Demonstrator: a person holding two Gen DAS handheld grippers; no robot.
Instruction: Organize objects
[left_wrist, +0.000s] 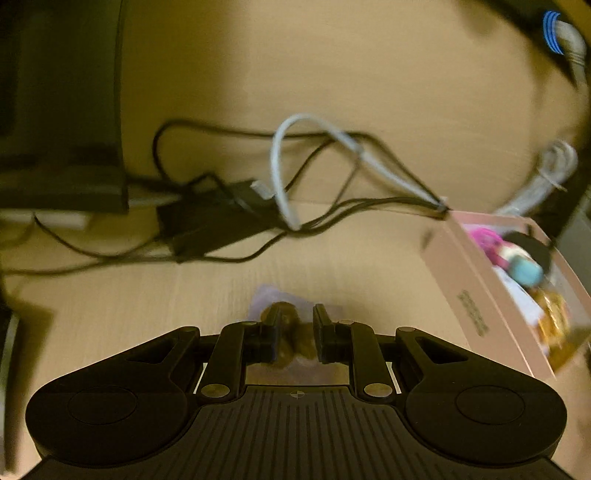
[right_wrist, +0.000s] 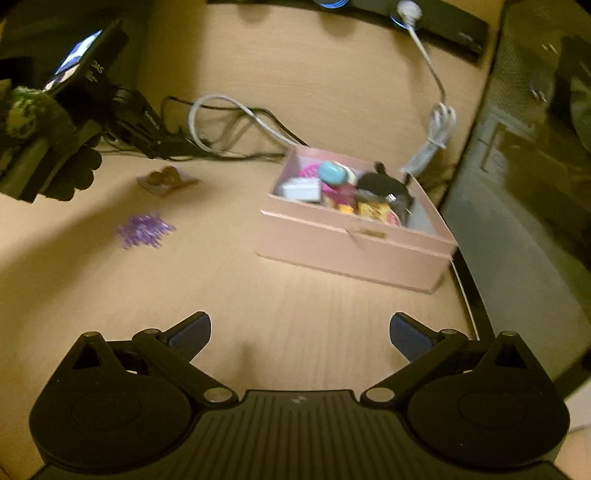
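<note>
Left gripper (left_wrist: 295, 325): jaws clenched to a narrow slit. No frame shows the pads pressing on anything.
Right gripper (right_wrist: 299, 336): jaws released, spread wide, nothing between them, only bare worktop (right_wrist: 258, 295) beneath.
Snack packet (left_wrist: 288, 334): a clear packet with brown pieces inside. In the right wrist view it lies flat on the worktop, in front of the black adapter (right_wrist: 142, 123) and the cables (right_wrist: 236, 110).
Packet to left jaws: directly ahead and below, seen through the slit. The left wrist view is too blurred to confirm contact.
Packet long axis: roughly across the right wrist view. Its axis against the left jaws cannot be told.
Purple cluster (right_wrist: 144, 229): loose on the worktop, nearer the right camera than the packet, ahead and to the left of the right jaws.
Pink box (right_wrist: 351, 251): open-topped and already holding several coloured items. It sits ahead and right of the right jaws, and to the right of the left jaws.
Box long axis: runs across the right wrist view, its near wall facing the right gripper.
Nearer hand: left for the packet. The gloved hand (right_wrist: 74, 173) hangs just left of it.
Likely next move: the left jaws must part before they can take the packet. The carry then goes rightward to the box.
Risk: the crinkly packet may slide on the smooth worktop.
</note>
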